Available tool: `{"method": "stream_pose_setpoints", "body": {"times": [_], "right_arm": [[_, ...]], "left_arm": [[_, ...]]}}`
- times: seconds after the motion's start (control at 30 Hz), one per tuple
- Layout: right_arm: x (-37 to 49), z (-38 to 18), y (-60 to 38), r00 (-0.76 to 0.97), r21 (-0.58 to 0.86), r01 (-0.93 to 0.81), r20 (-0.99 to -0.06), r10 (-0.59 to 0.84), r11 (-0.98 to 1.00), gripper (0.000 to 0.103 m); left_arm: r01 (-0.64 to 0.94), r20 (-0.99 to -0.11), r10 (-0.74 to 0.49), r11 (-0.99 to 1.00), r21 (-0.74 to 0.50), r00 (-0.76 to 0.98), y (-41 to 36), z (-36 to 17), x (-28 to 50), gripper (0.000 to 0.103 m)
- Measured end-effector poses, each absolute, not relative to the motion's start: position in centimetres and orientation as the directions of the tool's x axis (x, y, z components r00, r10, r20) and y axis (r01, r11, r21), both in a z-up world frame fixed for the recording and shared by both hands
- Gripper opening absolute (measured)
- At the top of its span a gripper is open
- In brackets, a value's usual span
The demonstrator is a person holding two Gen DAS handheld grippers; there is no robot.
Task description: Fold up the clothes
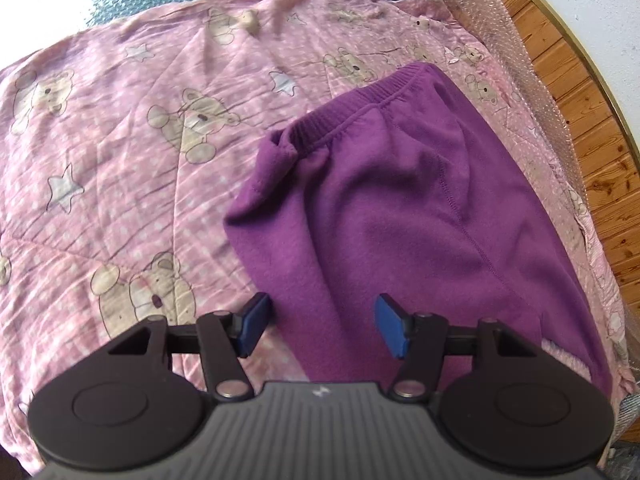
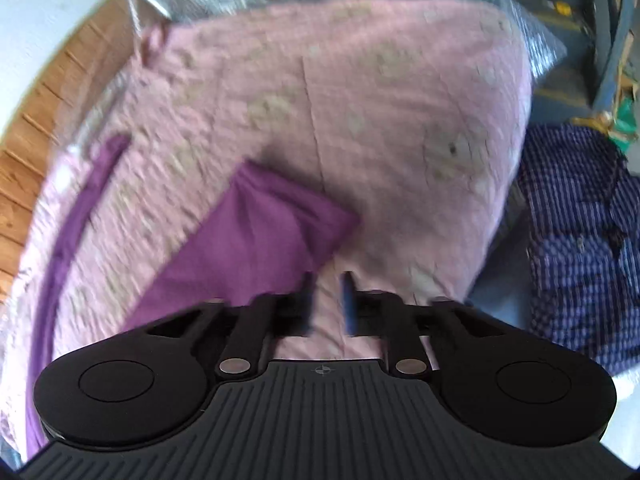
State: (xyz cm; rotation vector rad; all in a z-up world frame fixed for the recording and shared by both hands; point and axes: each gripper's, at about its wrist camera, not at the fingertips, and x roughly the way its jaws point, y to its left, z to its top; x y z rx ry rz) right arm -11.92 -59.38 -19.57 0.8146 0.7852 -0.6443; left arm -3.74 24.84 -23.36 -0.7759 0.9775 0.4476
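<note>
I have the purple fleece trousers lying on the pink bear-print quilt, toward its right side in the left wrist view, with the elastic waistband at the far end and the legs running back toward me. The left corner of the waist is bunched and turned over on itself.

My left gripper hovers over the near part of the cloth with its blue pads wide apart and nothing between them; whether it touches the fleece I cannot tell.

The right wrist view is smeared with motion. There I see a leg end of the trousers lying flat on the quilt and a long purple edge curving along the left side. My right gripper shows a narrow gap between its pads, with only pink quilt visible in that gap, so it holds nothing. A dark blue checked garment sits off the quilt to the right.

I judge the trousers as laid out flat, or nearly so, with a fold of the legs toward each other or toward the waist being the step in hand; how many folds they already carry I cannot tell. The next move calls for a pinch on a clean hem edge taking every layer, and the bunched waist corner needs smoothing so the fold lies square.
</note>
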Motion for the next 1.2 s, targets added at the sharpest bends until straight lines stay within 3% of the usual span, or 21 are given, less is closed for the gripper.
{"method": "stream_pose_setpoints", "body": {"times": [0.1, 0.13, 0.17, 0.23, 0.3, 0.33, 0.5, 0.57, 0.67, 0.77, 0.8, 0.9, 0.97, 1.07, 1.1, 1.13, 1.2], "right_arm": [[-10.0, -19.4, -59.3, 0.579, 0.351, 0.709, -0.786, -0.218, 0.612, 0.046], [-9.0, -19.6, -59.2, 0.578, 0.330, 0.686, -0.789, -0.210, 0.649, 0.041], [-7.5, -19.2, -59.2, 0.584, 0.324, 0.667, -0.787, -0.200, 0.670, 0.023], [-4.4, -18.1, -59.3, 0.598, 0.322, 0.633, -0.781, -0.181, 0.704, 0.015], [-1.2, -17.0, -59.4, 0.612, 0.319, 0.597, -0.775, -0.161, 0.736, 0.019], [0.4, -16.5, -59.5, 0.618, 0.317, 0.579, -0.772, -0.150, 0.751, 0.019], [8.2, -13.8, -59.7, 0.646, 0.306, 0.481, -0.757, -0.096, 0.821, 0.043], [11.4, -12.7, -59.8, 0.656, 0.301, 0.440, -0.751, -0.073, 0.846, 0.060], [16.1, -11.0, -60.0, 0.668, 0.292, 0.376, -0.743, -0.039, 0.879, 0.069], [23.4, -12.8, -59.6, 0.643, 0.260, 0.338, -0.766, -0.020, 0.904, 0.073], [25.8, -13.4, -59.5, 0.634, 0.249, 0.326, -0.774, -0.015, 0.912, 0.073], [33.3, -15.4, -59.0, 0.604, 0.217, 0.287, -0.797, 0.000, 0.933, 0.073], [38.2, -16.8, -58.8, 0.583, 0.196, 0.260, -0.812, 0.008, 0.945, 0.073], [42.0, -19.5, -58.2, 0.532, 0.145, 0.214, -0.847, 0.009, 0.966, 0.073], [42.5, -20.1, -58.0, 0.526, 0.125, 0.190, -0.851, 0.007, 0.974, 0.071], [42.7, -20.6, -57.8, 0.523, 0.105, 0.164, -0.852, 0.004, 0.981, 0.056], [42.2, -20.6, -57.3, 0.545, 0.077, 0.107, -0.839, 0.006, 0.991, 0.017]], "left_arm": [[-0.637, -0.873, 0.050, 0.705, -0.313, 0.484, 24.2, -23.4, -3.2, 0.053], [-0.644, -0.880, 0.064, 0.707, -0.293, 0.471, 24.3, -23.4, -3.2, 0.040], [-0.652, -0.886, 0.077, 0.707, -0.274, 0.457, 24.4, -23.3, -3.3, 0.035], [-0.669, -0.895, 0.081, 0.694, -0.266, 0.439, 25.3, -23.2, -3.8, 0.030], [-0.691, -0.902, 0.107, 0.682, -0.240, 0.418, 26.1, -22.7, -4.5, 0.035], [-0.704, -0.904, 0.135, 0.677, -0.214, 0.405, 26.5, -22.3, -4.9, 0.044], [-0.740, -0.883, 0.225, 0.647, -0.181, 0.413, 28.4, -20.4, -5.8, 0.046], [-0.706, -0.864, 0.203, 0.675, -0.217, 0.460, 28.1, -19.9, -4.8, 0.052], [-0.627, -0.887, 0.098, 0.742, -0.237, 0.451, 27.0, -21.1, -1.8, 0.056], [-0.711, -0.928, 0.245, 0.702, -0.031, 0.282, 27.4, -23.1, -0.2, 0.056], [-0.765, -0.926, 0.259, 0.643, -0.046, 0.274, 28.1, -23.2, -0.8, 0.062], [-0.851, -0.919, 0.305, 0.522, -0.058, 0.250, 28.6, -22.4, -2.0, 0.062], [-0.851, -0.915, 0.357, 0.524, 0.030, 0.188, 27.4, -21.7, -2.0, 0.059], [-0.835, -0.919, 0.345, 0.549, 0.034, 0.190, 25.9, -20.6, -1.8, 0.058], [-0.838, -0.917, 0.348, 0.545, 0.029, 0.195, 25.5, -20.1, -1.6, 0.058], [-0.840, -0.916, 0.340, 0.542, 0.007, 0.212, 25.3, -19.5, -1.3, 0.058], [-0.841, -0.912, 0.322, 0.539, -0.044, 0.255, 24.7, -18.2, -0.1, 0.058]]}}
